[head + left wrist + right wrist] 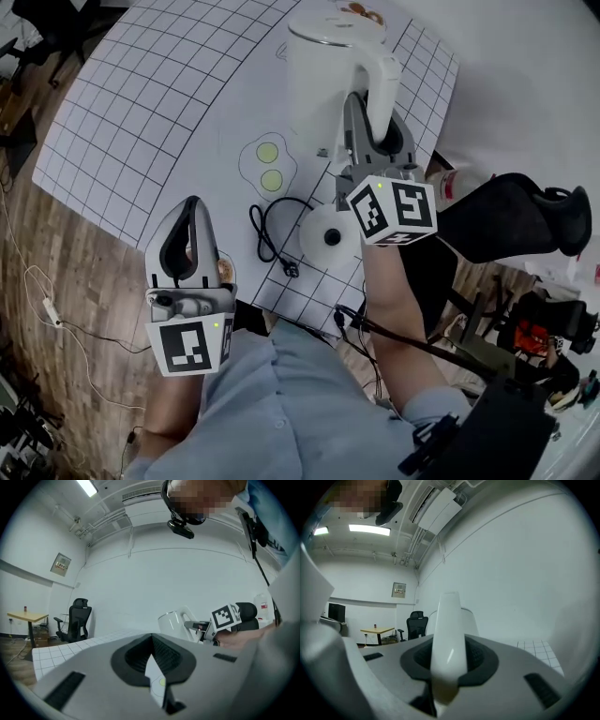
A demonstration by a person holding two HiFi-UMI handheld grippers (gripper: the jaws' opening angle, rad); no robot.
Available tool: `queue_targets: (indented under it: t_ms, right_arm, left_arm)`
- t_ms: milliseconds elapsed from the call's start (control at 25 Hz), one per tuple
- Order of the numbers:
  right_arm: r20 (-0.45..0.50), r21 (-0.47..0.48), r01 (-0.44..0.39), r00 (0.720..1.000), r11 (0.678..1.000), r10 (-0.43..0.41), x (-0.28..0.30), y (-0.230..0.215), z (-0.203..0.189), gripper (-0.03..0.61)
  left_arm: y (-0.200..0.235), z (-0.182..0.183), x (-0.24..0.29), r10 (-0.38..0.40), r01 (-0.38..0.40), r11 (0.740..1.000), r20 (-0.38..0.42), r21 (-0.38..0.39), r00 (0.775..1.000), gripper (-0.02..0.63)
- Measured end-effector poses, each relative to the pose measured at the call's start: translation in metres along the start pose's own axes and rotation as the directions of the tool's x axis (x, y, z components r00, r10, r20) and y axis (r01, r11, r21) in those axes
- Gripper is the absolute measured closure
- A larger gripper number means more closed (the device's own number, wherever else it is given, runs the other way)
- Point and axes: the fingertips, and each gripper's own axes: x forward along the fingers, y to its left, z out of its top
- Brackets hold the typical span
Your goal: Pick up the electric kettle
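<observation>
The white electric kettle (319, 84) is at the far side of the gridded table, off its round base (328, 234). My right gripper (375, 112) is shut on the kettle's white handle (380, 80), which fills the space between the jaws in the right gripper view (449, 639). Behind the handle there I see the kettle body (471, 620). My left gripper (193, 204) hovers over the near table edge with its jaws together and nothing in them. The left gripper view shows the left gripper (151, 637) pointing across the table, with the kettle (173, 623) and the right gripper's marker cube (225, 617) to its right.
A black power cord (272, 230) curls from the base toward the table's near edge. A fried-egg drawing (267, 164) lies on the white grid mat (141, 103). A black office chair (511, 220) stands to the right. Cables trail over the wooden floor (47, 300) at left.
</observation>
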Motion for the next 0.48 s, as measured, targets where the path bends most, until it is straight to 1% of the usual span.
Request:
queue_targets:
  t_ms: [80, 160, 360, 480]
  right_arm:
    - [-0.013, 0.002, 0.001, 1.000, 1.000, -0.001, 0.011, -0.001, -0.013, 0.494]
    - [-0.007, 0.007, 0.001, 1.000, 1.000, -0.001, 0.019, -0.003, -0.021, 0.494]
    - [0.044, 0.013, -0.012, 0.999, 1.000, 0.011, 0.022, -0.008, -0.023, 0.494]
    - [0.058, 0.002, -0.031, 0.998, 1.000, 0.031, 0.011, -0.006, -0.026, 0.491]
  left_arm:
    - [0.007, -0.005, 0.001, 0.016, -0.016, 1.000, -0.014, -0.003, 1.000, 0.614]
    - [0.013, -0.010, 0.002, 0.029, -0.029, 1.000, -0.028, -0.003, 0.999, 0.614]
    - [0.021, -0.020, 0.004, 0.050, -0.051, 0.999, -0.064, -0.005, 0.997, 0.614]
    - [0.019, -0.022, 0.007, 0.045, -0.046, 0.999, -0.070, -0.006, 0.997, 0.614]
